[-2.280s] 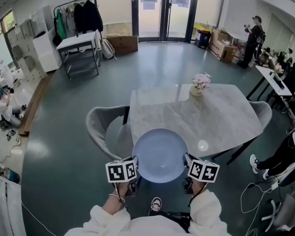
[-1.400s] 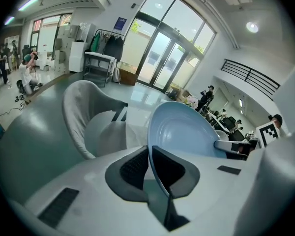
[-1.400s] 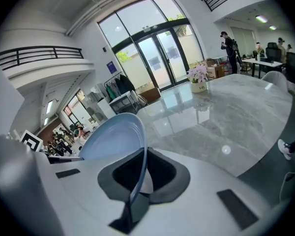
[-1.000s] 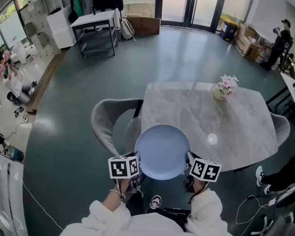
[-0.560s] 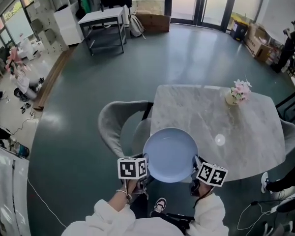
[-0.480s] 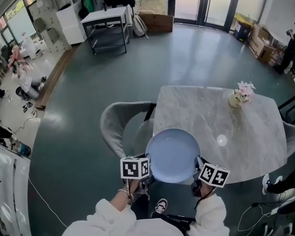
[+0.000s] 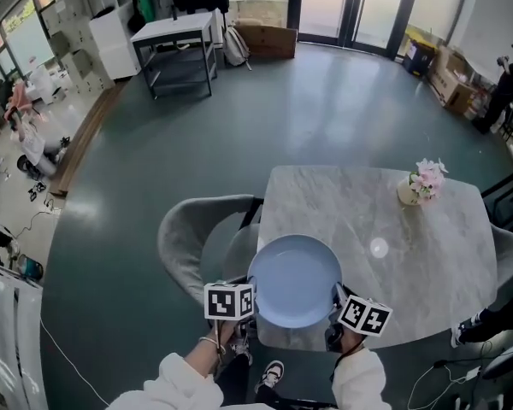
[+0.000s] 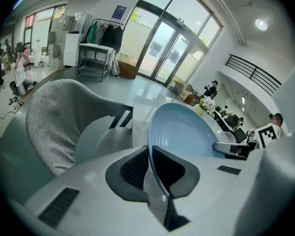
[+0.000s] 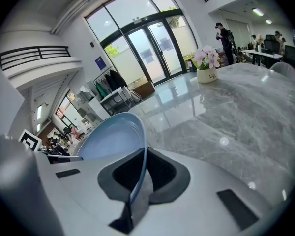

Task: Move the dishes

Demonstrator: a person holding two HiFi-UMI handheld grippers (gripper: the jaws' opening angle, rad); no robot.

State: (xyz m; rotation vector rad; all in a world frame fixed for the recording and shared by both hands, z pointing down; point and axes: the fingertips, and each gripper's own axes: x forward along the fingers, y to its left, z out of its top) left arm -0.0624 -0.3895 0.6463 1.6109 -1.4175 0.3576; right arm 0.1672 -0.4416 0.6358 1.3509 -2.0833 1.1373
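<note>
Left gripper (image 8: 150, 167), right gripper (image 9: 143, 175) fingers clamp plate (image 7: 295, 280), apparently above marble table (image 7: 393, 267); teal floor (image 7: 325, 109).

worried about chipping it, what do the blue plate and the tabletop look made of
The blue plate looks like glazed ceramic, possibly melamine: smooth, even colour, soft sheen, faint concentric rings. The tabletop looks like polished marble or a marble-look slab: grey veining and a sharp reflected light spot.

- I see the plate (image 7: 294, 280) over the worktop's (image 7: 359, 207) near edge, between my left gripper (image 7: 251, 304) and right gripper (image 7: 336, 301).
- A chair (image 7: 184, 244) sits left of the worktop.
- A flower vase (image 7: 409, 192) stands on its far right.
</note>
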